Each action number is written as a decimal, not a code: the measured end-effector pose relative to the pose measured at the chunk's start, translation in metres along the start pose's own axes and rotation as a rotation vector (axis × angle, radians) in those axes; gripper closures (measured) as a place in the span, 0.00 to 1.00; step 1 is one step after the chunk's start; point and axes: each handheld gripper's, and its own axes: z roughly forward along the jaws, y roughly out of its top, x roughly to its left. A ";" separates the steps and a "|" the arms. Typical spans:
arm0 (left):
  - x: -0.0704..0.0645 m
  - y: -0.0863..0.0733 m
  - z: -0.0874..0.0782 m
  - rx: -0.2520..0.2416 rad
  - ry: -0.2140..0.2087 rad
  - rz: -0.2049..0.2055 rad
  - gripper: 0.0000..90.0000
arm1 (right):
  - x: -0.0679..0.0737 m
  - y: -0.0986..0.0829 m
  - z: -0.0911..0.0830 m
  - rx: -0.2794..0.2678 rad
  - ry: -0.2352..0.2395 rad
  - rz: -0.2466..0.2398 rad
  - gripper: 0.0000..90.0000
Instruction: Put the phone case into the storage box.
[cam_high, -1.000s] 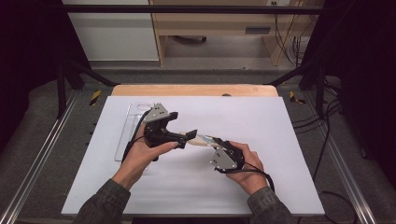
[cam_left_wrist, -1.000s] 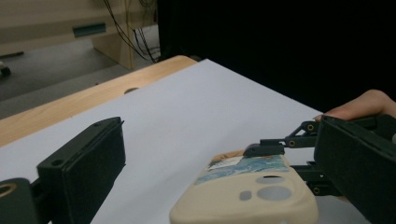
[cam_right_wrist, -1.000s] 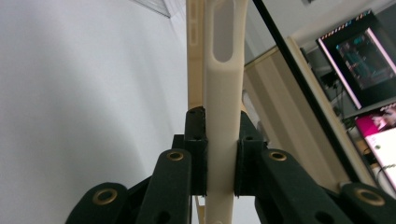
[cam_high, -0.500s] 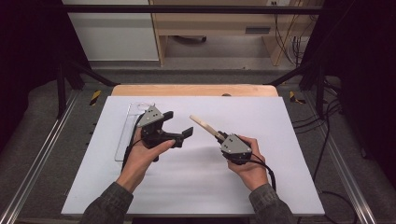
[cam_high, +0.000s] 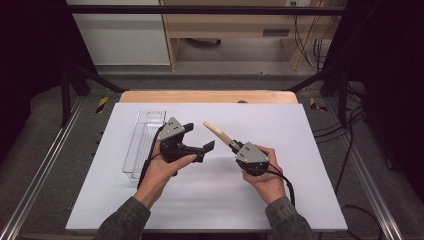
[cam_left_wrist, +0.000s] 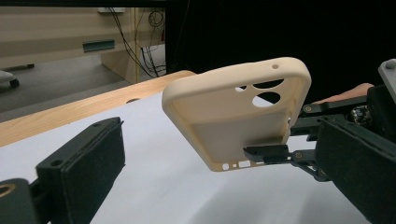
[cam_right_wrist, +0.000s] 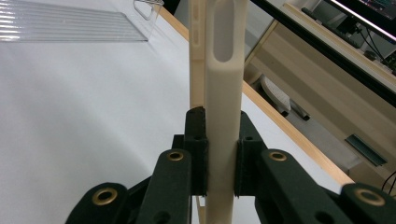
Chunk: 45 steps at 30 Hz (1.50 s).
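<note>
The right hand-held gripper (cam_high: 235, 147) clamps a cream phone case (cam_high: 218, 133) by its bottom edge, lifted off the white bench (cam_high: 300, 165) and pointing toward 11 o'clock. The left hand-held gripper (cam_high: 200, 135) stands wide and empty at its 9 o'clock. Picking up looks done; a clear tray (cam_high: 142, 140) waits unused, so placing likely remains

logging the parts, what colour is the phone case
Cream-beige phone case, clearest in the left gripper view.

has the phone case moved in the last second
Yes. The case, held in the right claw, has shifted right, away from the clear tray and out of the left claw.
</note>
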 end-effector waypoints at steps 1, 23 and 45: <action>0.000 0.000 0.000 -0.001 0.001 -0.005 0.02 | 0.000 0.000 0.000 0.001 0.000 0.000 0.88; 0.000 0.001 0.003 -0.054 0.008 -0.049 0.02 | 0.010 0.008 0.003 -0.064 0.053 0.133 0.88; -0.004 -0.001 0.009 -0.073 0.016 -0.107 0.01 | 0.026 0.014 0.008 -0.085 0.102 0.179 0.88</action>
